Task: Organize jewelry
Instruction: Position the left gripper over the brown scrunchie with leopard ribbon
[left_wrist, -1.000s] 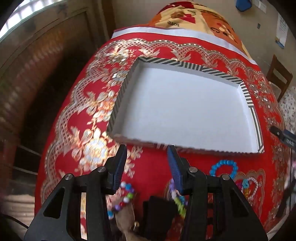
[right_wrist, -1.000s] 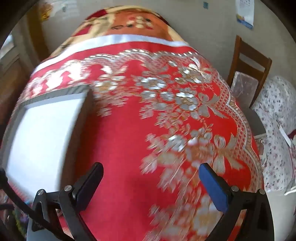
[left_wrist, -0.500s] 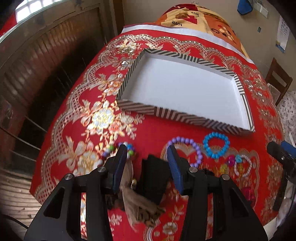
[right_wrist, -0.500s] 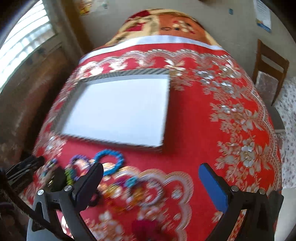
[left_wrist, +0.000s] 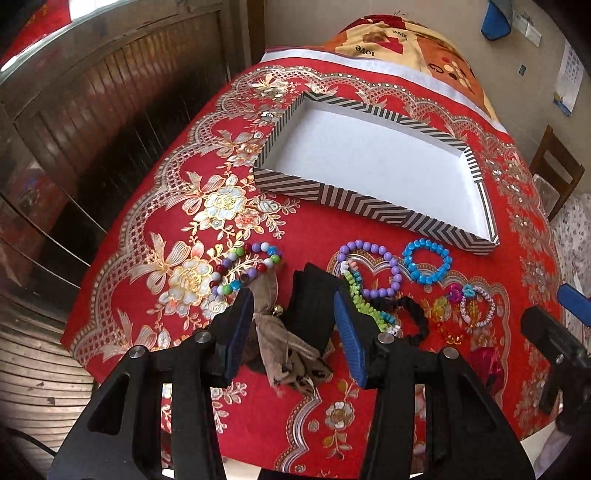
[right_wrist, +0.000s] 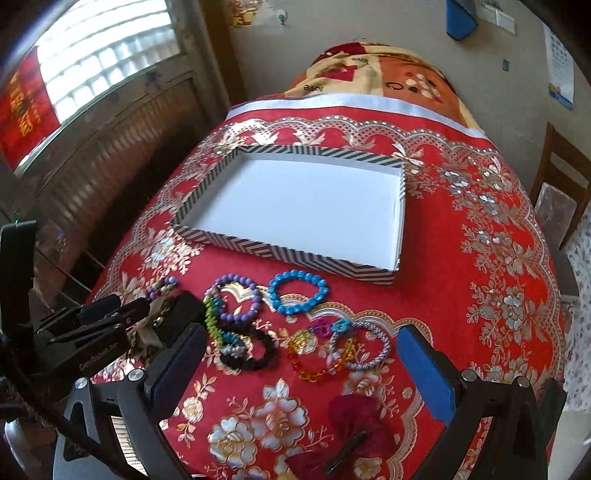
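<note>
- The left hand-held gripper (left_wrist: 293, 325) is held with its jaws parted and nothing clasped, above a black object (left_wrist: 314, 306) and a tan fabric piece (left_wrist: 284, 350) lying on the bench (left_wrist: 317, 229).
- The right hand-held gripper (right_wrist: 299, 369) is spread wide and empty over the near edge of the red floral cloth, close to a magenta hair bow (right_wrist: 351, 428).
- Beaded bracelets are seen laid out beyond the fingers: a multicoloured one (left_wrist: 245, 267), a purple one (left_wrist: 373, 267) and a blue one (left_wrist: 426, 260), with a black scrunchie (right_wrist: 251, 350) and a striped bangle (right_wrist: 362, 345) nearby.
- A striped tray (left_wrist: 373, 206) with a white floor is set farther back on the bench, just beyond the bracelets, with no jewelry in it.
- A wooden chair (right_wrist: 561, 192) is visible at the right, beside the bench.
</note>
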